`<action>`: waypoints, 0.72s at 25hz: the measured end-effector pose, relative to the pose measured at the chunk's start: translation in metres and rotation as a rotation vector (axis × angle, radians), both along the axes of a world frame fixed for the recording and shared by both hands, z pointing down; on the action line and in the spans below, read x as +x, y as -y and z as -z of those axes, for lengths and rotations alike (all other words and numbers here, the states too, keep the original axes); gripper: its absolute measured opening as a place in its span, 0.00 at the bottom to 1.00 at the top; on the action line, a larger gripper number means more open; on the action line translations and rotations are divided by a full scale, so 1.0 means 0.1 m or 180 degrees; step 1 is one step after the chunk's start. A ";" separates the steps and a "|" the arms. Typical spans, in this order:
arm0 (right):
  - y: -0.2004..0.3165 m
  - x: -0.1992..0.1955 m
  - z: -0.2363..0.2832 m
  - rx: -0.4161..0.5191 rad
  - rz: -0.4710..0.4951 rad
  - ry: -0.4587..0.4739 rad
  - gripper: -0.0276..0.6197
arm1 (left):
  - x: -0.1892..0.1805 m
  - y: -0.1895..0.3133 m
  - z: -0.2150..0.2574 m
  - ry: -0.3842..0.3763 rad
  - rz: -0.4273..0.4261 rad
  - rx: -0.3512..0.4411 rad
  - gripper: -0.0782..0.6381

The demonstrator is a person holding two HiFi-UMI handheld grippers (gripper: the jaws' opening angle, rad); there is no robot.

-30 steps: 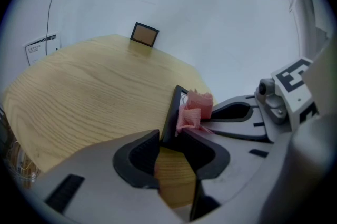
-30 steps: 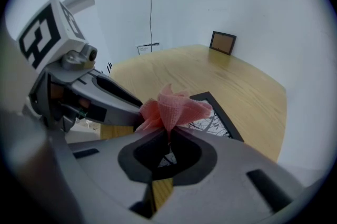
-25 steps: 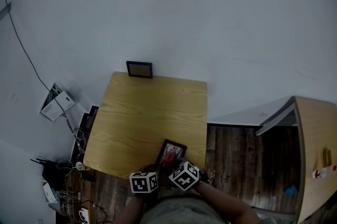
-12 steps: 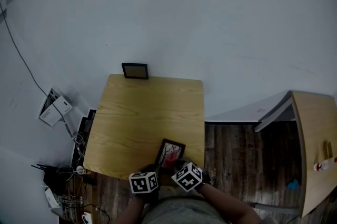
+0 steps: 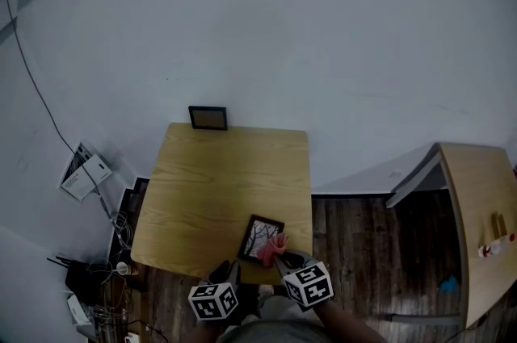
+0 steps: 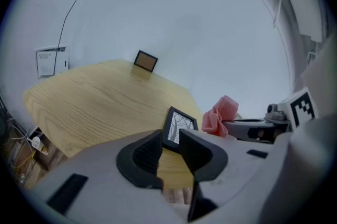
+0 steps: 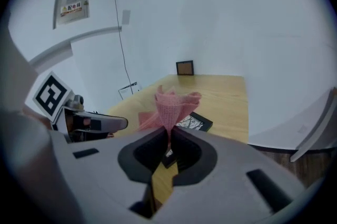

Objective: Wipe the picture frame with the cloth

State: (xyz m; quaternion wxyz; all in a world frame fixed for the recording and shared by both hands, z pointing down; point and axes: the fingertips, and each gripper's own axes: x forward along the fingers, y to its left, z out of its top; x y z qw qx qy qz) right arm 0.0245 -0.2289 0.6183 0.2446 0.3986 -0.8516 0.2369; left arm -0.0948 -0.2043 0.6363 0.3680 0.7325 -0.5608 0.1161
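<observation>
A black picture frame with a tree print lies flat near the front edge of the wooden table. My right gripper is shut on a bunched pink cloth, which hangs just over the frame's right edge. From the right gripper view the cloth stands up out of the jaws, with the frame beyond it. My left gripper hovers in front of the frame's left side. Its jaws are closing with a gap between them; the frame shows beyond the tips, apart from them.
A second small frame leans against the wall at the table's back edge. Boxes and cables lie on the floor at left. A wooden side table with small items stands at right, across dark floorboards.
Both grippers have risen and drawn back toward the person. The cloth has lifted off the frame, so more of the frame shows. The left gripper has come away from the frame's left edge.
</observation>
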 end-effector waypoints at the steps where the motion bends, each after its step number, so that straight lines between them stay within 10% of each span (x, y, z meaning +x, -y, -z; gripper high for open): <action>1: -0.06 0.00 0.07 0.0021 -0.0034 0.0077 0.06 | -0.01 -0.06 0.09 0.0042 -0.0018 0.0108 0.21; 18: -1.64 -0.35 0.83 0.0453 -0.0143 0.0490 0.06 | -0.27 -1.54 0.83 -0.0104 -0.0033 0.0460 0.13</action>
